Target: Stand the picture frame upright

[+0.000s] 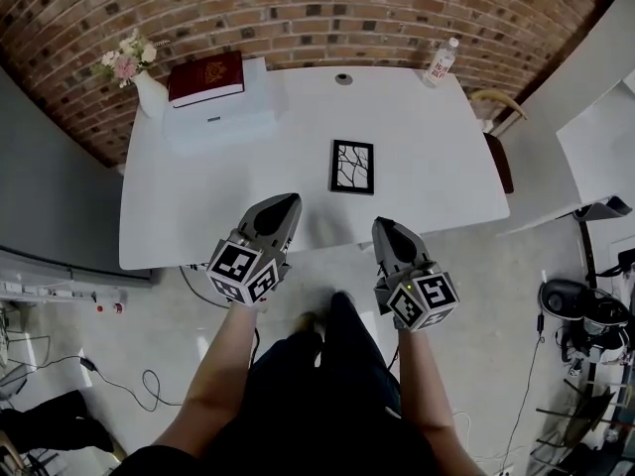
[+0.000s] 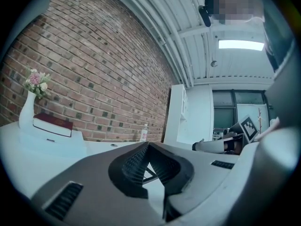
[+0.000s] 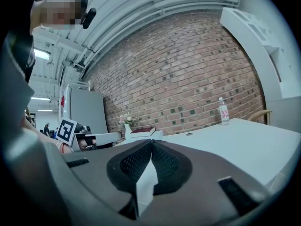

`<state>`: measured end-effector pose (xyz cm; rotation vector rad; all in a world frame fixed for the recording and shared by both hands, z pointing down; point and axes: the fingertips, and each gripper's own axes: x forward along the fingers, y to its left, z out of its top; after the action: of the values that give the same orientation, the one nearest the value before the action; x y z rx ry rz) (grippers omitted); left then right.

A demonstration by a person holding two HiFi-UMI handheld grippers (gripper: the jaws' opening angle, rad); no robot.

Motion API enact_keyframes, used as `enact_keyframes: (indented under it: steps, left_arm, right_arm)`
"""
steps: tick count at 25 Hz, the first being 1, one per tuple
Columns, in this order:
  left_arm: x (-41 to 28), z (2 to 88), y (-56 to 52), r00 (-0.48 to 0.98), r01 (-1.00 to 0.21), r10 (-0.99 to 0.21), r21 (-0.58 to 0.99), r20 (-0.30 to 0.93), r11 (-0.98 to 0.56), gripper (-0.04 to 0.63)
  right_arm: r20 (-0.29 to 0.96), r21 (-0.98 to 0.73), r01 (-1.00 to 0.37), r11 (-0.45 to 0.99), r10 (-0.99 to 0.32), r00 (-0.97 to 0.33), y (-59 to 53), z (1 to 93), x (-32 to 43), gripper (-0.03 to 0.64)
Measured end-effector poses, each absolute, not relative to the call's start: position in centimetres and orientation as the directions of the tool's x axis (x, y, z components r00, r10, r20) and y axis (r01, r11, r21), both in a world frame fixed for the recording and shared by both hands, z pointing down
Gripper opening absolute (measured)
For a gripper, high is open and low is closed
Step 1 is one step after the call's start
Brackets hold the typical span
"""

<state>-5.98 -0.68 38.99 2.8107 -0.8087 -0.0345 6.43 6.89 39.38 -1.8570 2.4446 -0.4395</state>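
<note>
The picture frame (image 1: 353, 167), black-edged with a black-and-white line pattern, lies flat on the white table (image 1: 427, 157), a little right of its middle. My left gripper (image 1: 287, 202) is shut and empty, held over the table's near edge, short of the frame and to its left. My right gripper (image 1: 383, 225) is also shut and empty, just off the near edge, below the frame. In the left gripper view a sliver of the frame (image 2: 149, 174) shows past the closed jaws of the left gripper (image 2: 149, 145). In the right gripper view the right gripper (image 3: 150, 142) has nothing between its jaws.
At the table's far left stand a white vase of flowers (image 1: 136, 72) and a red book (image 1: 206, 77) on a white box (image 1: 223, 117). A water bottle (image 1: 442, 61) stands at the far right, with a chair (image 1: 499, 107) beyond it. Cables (image 1: 119, 380) lie on the floor.
</note>
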Motion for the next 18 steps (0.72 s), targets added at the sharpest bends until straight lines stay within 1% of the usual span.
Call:
enact_keyframes:
  steps: [6,11,18]
  left_arm:
    - [-4.3,39.8,-2.2,0.857,-0.514,-0.512,0.202,0.063,-0.834,0.002]
    - [-2.9,40.2,-4.7,0.849,-0.527,-0.523,0.203,0.077,-0.825,0.002]
    - [-0.7,43.0,-7.9,0.828,-0.56,-0.542,0.232,0.142,-0.795,0.002]
  right_arm:
    - [0.176,-0.262,-0.927,0.267,-0.932,-0.318,4.6,41.1,7.1,0.003]
    - [0.194,-0.262,-0.921,0.287,-0.919,-0.342,1.4,41.8,8.4,0.003]
    - [0.244,-0.291,-0.914,0.283,-0.902,-0.357,-2.7,44.2,10.5,0.003]
